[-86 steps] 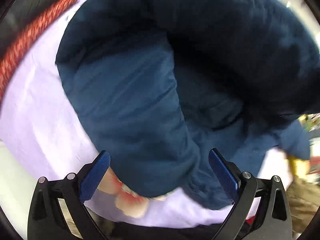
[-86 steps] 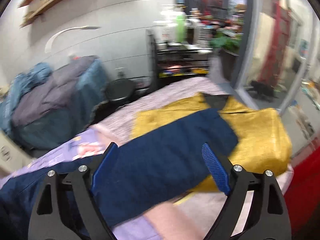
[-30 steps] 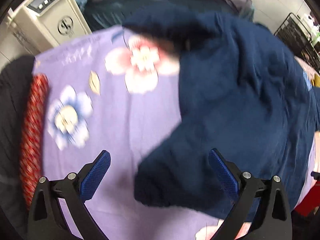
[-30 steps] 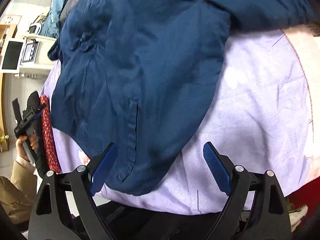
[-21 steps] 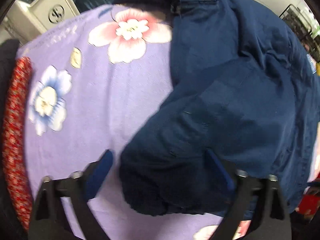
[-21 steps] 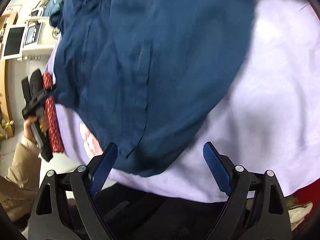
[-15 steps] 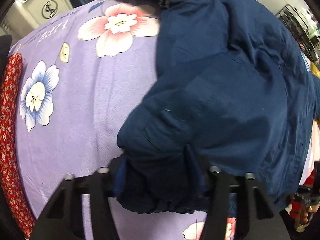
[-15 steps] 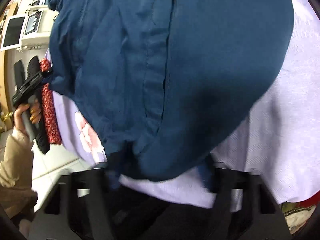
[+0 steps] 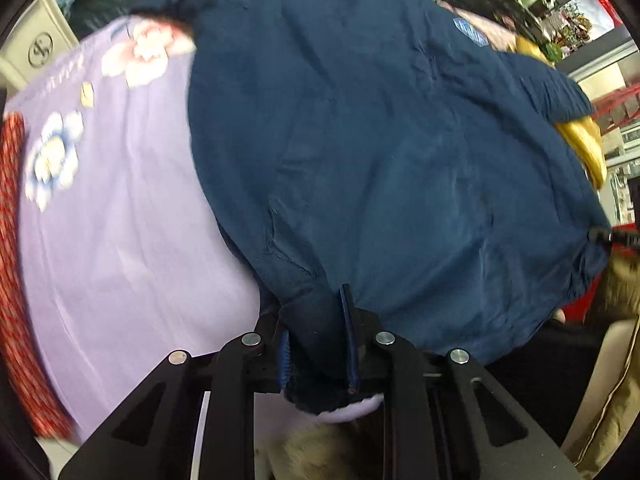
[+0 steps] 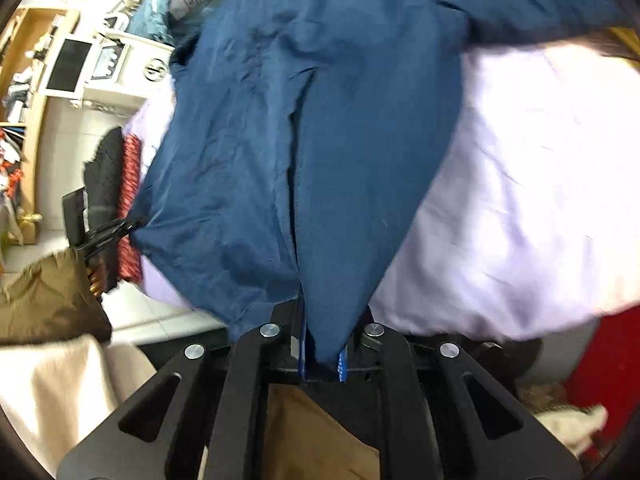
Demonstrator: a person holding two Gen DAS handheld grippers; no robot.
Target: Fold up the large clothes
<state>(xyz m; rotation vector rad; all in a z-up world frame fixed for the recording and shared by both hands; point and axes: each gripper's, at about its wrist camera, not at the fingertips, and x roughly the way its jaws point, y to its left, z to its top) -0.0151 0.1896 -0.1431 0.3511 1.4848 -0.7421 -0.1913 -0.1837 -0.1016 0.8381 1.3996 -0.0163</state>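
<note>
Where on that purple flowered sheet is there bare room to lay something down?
Bare sheet lies between the red patterned strip and the navy jacket. More shows beside the jacket in the right wrist view. The middle is crowded by the jacket.

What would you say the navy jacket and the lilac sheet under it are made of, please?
Navy jacket: probably thin woven synthetic or cotton blend; faint sheen, fine crinkles, stitched seams. Lilac sheet: likely soft matte woven cotton-type bedding with printed flowers; exact fibre cannot be told.
</note>
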